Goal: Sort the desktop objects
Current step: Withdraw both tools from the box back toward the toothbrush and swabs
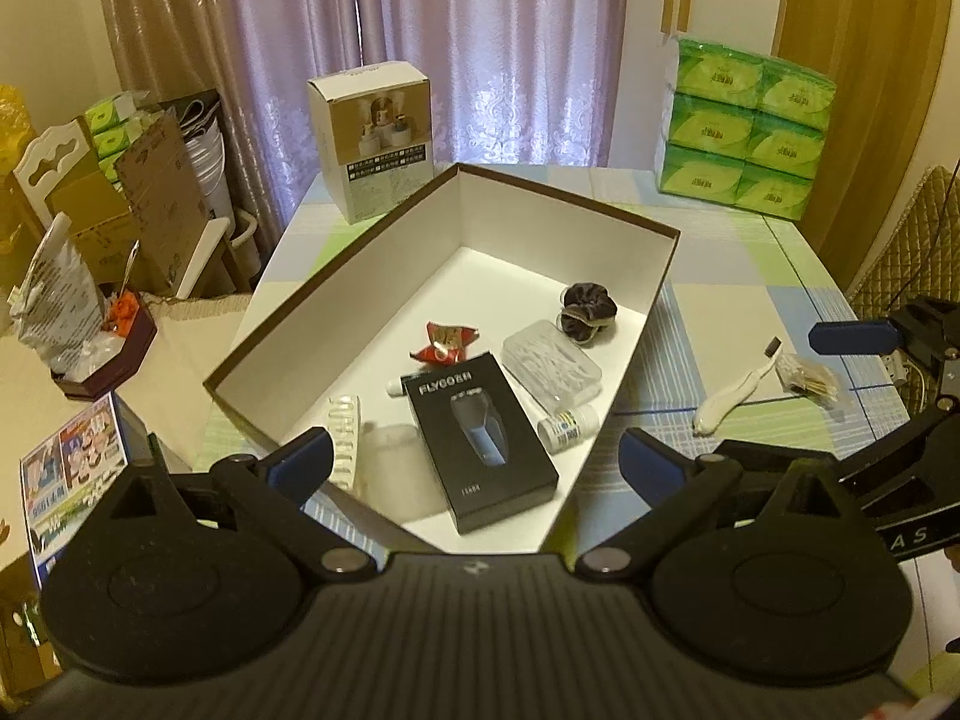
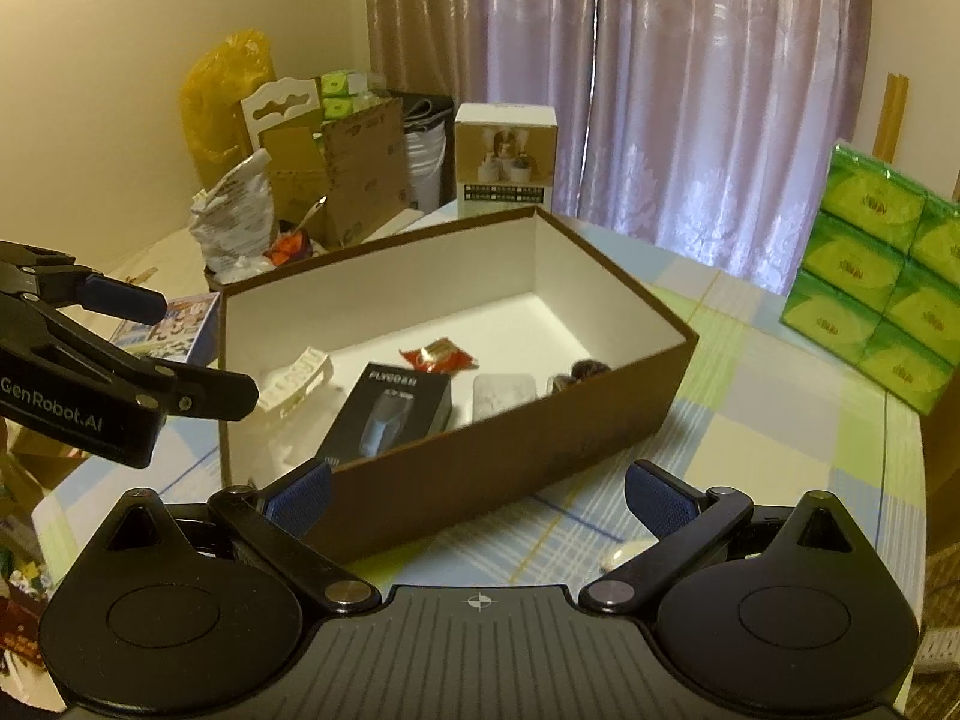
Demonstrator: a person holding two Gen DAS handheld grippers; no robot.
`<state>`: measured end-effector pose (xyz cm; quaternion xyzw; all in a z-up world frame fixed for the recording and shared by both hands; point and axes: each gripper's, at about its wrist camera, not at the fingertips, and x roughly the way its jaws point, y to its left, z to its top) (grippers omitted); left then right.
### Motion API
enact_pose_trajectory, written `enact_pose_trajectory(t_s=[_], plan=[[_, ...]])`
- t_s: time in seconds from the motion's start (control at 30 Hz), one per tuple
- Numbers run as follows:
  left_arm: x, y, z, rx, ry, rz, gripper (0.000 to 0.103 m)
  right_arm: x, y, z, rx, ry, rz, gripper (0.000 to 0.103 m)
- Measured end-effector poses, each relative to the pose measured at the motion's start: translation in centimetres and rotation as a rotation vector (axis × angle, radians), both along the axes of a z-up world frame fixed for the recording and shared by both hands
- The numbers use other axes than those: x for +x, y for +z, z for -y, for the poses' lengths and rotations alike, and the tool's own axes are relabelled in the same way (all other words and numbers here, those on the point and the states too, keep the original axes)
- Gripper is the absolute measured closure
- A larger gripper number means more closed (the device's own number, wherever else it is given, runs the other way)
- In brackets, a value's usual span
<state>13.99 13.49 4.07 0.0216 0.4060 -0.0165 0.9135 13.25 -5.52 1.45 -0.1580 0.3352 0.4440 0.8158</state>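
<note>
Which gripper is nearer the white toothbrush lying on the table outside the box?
Right. The right gripper hovers just beyond the white toothbrush, open; the left gripper is over the box, also open.

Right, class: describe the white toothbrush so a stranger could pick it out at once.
Find the big brown box on the checked table. Outside it, to its right, lies the white toothbrush, next to a small clear bag. It alone is long, slim and white.

You see box (image 1: 336,294) brown outside, white inside. Shaver carton (image 1: 486,444) black, white lettering. Snack wrapper (image 1: 445,343) red. Scrunchie (image 1: 585,303) dark brown. Toothbrush (image 1: 729,399) white. Tablecloth (image 1: 750,300) pastel plaid: green, blue, white. Tissue packs (image 1: 744,126) bright green. Curtain (image 1: 480,42) pale lilac, floral pattern.
</note>
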Motion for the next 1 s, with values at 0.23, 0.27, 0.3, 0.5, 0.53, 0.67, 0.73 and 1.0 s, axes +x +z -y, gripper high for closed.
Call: enact_pose_trajectory(t_s=[0.23, 0.27, 0.3, 0.5, 0.53, 0.67, 0.73, 1.0], plan=[[-1.7, -0.9, 1.2, -0.006, 0.020, -0.027, 0.003, -0.8, -0.6, 1.9, -0.015, 0.003, -0.029, 0.002], [-2.0, -1.0, 1.3, -0.007, 0.022, -0.031, 0.003, -0.9, -0.7, 2.2, -0.017, 0.001, -0.034, 0.002], [-2.3, -1.2, 1.6, -0.009, 0.025, -0.036, 0.003, -1.0, -0.8, 2.6, -0.019, -0.001, -0.039, 0.002], [-4.1, -2.5, 2.8, -0.018, 0.040, -0.069, 0.003, -1.7, -1.4, 5.2, -0.031, -0.016, -0.068, 0.002], [-4.4, -2.7, 3.0, -0.022, 0.042, -0.075, 0.003, -1.8, -1.6, 5.6, -0.034, -0.021, -0.074, 0.002], [-5.3, -3.5, 3.9, -0.029, 0.044, -0.102, 0.003, -2.0, -2.2, 7.4, -0.041, -0.048, -0.102, 0.002], [-5.6, -3.9, 4.4, -0.028, 0.037, -0.118, 0.003, -1.9, -2.5, 8.2, -0.047, -0.068, -0.117, 0.002], [-5.9, -5.2, 7.3, -0.029, -0.013, -0.151, 0.003, -1.4, -3.6, 11.6, -0.069, -0.151, -0.170, 0.002]])
